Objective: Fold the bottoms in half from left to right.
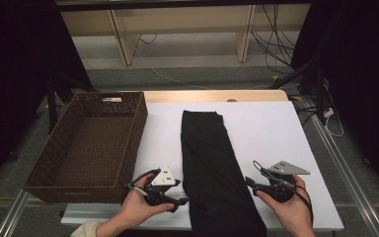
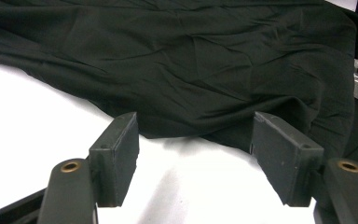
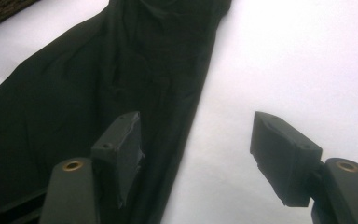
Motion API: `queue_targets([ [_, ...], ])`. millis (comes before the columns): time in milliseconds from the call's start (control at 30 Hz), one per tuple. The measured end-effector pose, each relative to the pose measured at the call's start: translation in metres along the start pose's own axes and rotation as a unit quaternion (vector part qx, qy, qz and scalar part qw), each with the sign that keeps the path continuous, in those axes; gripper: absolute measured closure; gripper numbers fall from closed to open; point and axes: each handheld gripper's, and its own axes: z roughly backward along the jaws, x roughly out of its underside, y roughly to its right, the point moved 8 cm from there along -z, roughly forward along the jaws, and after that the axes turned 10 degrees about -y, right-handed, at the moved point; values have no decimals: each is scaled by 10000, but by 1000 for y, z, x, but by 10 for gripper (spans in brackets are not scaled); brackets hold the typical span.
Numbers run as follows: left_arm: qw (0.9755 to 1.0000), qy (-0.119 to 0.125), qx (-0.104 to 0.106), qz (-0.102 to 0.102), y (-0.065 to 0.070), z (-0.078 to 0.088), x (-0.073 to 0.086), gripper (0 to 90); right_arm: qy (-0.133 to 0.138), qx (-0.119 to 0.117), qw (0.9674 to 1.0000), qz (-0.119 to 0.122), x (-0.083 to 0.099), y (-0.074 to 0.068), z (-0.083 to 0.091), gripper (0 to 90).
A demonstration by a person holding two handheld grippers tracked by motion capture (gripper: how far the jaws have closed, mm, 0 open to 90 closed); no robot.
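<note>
Black cloth (image 1: 211, 168) lies folded long just right of the wicker basket (image 1: 59, 148) — soft, light, likely to sag. Left gripper (image 1: 181, 201) and right gripper (image 1: 250, 183) flank its near end, jaws apart, empty — pinch the edges there.

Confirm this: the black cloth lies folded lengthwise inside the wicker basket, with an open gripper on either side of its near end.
Not quite. The black cloth lies on the white table, to the right of the wicker basket, not inside it; the high view shows this. The left gripper and the right gripper do flank its near end, both open.
</note>
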Motion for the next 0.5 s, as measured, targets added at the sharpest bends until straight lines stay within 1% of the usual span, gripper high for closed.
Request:
queue_targets([
  [67, 10000, -14, -35, -32, 0, 0, 0, 327, 37, 35, 10000, 17, 2, 0, 1, 341],
  [167, 10000, -13, -56, -24, 1, -1, -1, 328, 73, 62, 9999, 41, 3, 0, 2, 342],
  [300, 10000, -9, -92, -34, 1, 0, -1, 329, 96, 189, 9997, 138, 5, 1, 5, 340],
  [333, 9999, -6, -116, -21, -1, 1, -1, 328, 131, 166, 9997, 97, 5, 1, 6, 339],
  [500, 9999, 28, -139, 7, -2, 2, -1, 328, 103, 192, 9997, 119, 6, 0, 6, 335],
])
